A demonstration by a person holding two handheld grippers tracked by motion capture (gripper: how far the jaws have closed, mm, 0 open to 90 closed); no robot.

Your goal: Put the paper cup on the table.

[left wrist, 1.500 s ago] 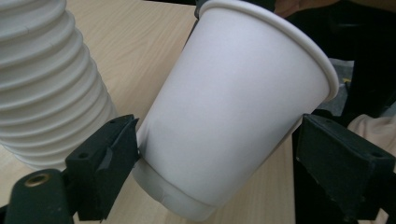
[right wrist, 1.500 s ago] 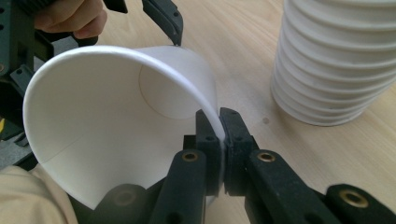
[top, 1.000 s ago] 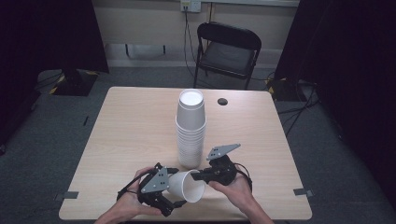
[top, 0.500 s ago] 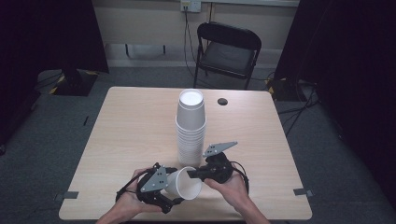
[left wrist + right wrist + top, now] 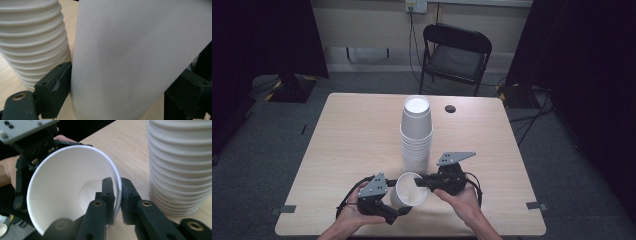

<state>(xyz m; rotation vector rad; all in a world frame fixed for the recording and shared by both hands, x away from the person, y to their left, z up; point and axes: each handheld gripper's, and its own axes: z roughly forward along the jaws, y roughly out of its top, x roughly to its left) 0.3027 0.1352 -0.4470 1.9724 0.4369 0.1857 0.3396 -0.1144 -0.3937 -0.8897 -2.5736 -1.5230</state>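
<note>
Pinched at the rim by the right gripper [image 5: 116, 195], one jaw inside and one outside: a white cup [image 5: 409, 190], tilted on its side. Clamped across the body by the left gripper [image 5: 117, 87]. Held low over the near table [image 5: 352, 135] edge, just before the cup stack [image 5: 416, 131].

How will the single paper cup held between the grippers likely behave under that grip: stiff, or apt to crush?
The cup looks thin-walled, so probably light and easily dented. The right gripper pinches its rim, one jaw inside, which may bend it. The left gripper clamps its smooth body, so it might slip.
</note>
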